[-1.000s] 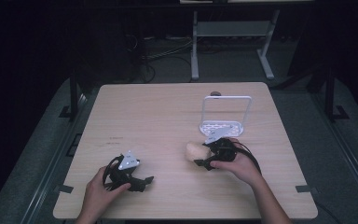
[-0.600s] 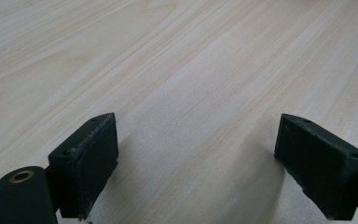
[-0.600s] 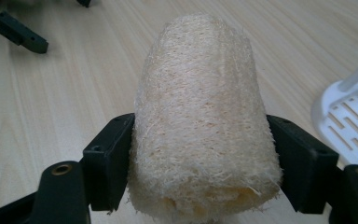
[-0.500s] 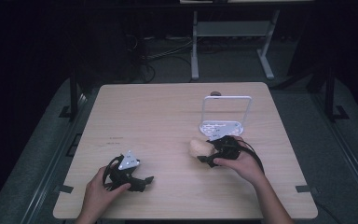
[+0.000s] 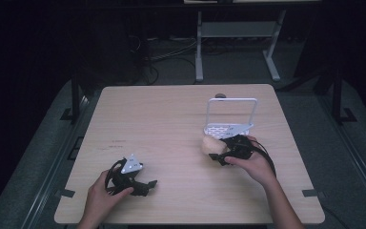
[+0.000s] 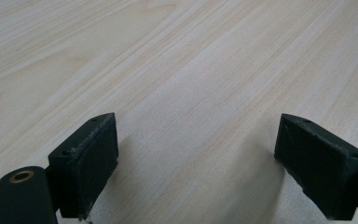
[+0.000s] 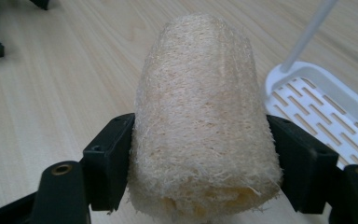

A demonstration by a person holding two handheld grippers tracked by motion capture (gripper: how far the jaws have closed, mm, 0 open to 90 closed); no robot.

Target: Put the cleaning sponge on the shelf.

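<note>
Loofah sponge (image 7: pixel 200 116) is seen clamped between the two black jaws of the right gripper (image 7: pixel 200 163) in the right gripper view; both pads are pressed flat against its sides and the fibrous body bulges slightly past them. The pale tan, coarse-fibred piece stands up out of the jaws, narrowing toward its rounded far end. In the high view the loofah sponge (image 5: pixel 211 144) is held out from the right gripper (image 5: pixel 219 153), just in front of the white rack and close to its near edge; whether it touches the rack cannot be told. The gripper is grasped by the person's right hand (image 5: pixel 252 162).

White slotted rack (image 7: pixel 321 107) is noted just beside the loofah in the right gripper view, its perforated base resting on the table and a thin white rod rising from it. From above, the rack (image 5: pixel 228 128) is seen with a tall rectangular handle loop standing upright over its base.

Left gripper (image 6: pixel 200 172) is recorded with jaws spread wide and nothing between them, only bare wood grain being seen in the gap. In the high view the left gripper (image 5: pixel 143 183) lies low on the table, well apart from the rack toward the near left, held by the left hand (image 5: pixel 106 191); the grey three-cornered plate on top of it is visible.

Light wooden table (image 5: pixel 162 119) bears everything. Beyond its far edge, well behind the rack, a metal stand (image 5: pixel 200 47) is made out on the dark floor among cables.
</note>
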